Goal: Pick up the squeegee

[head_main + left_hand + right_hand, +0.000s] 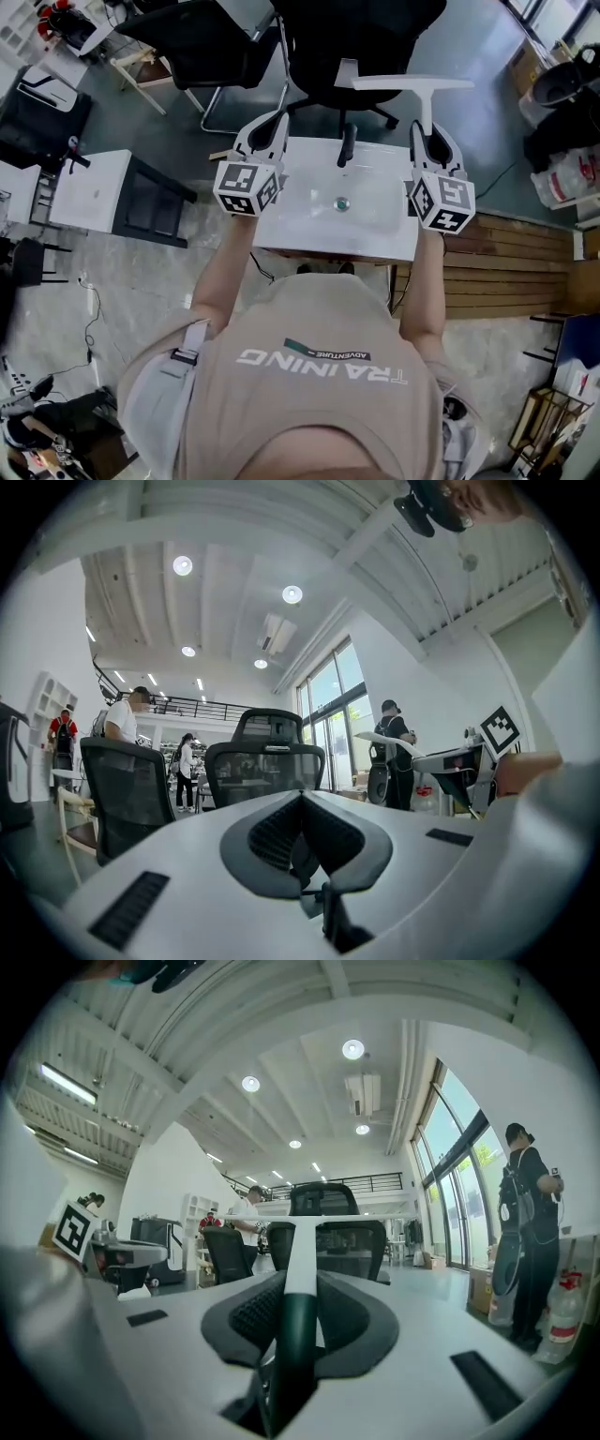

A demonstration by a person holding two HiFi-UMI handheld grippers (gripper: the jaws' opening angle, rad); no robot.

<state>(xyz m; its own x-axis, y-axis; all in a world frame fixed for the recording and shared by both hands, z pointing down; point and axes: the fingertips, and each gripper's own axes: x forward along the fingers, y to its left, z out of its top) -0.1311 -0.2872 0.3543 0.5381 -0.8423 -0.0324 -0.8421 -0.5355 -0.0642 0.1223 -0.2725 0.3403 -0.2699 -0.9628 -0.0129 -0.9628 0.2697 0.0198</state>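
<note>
Squeegee [413, 84] in right tool [434, 142] above sink [375, 230]

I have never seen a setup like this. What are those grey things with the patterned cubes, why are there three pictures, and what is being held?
There is no robot here. A person, seen from above by a camera on their head, holds a hand-worked gripper in each hand. The patterned cubes are part of the grippers. The other two pictures come from small wide-angle cameras, one riding on each gripper. Each looks along its gripper's two jaws into a room with office chairs. Below the hands is a white sink with a black faucet and a drain. The right gripper is closed on the dark handle of a squeegee, whose white blade sticks out in front. The left gripper is shut with nothing in it.
</note>
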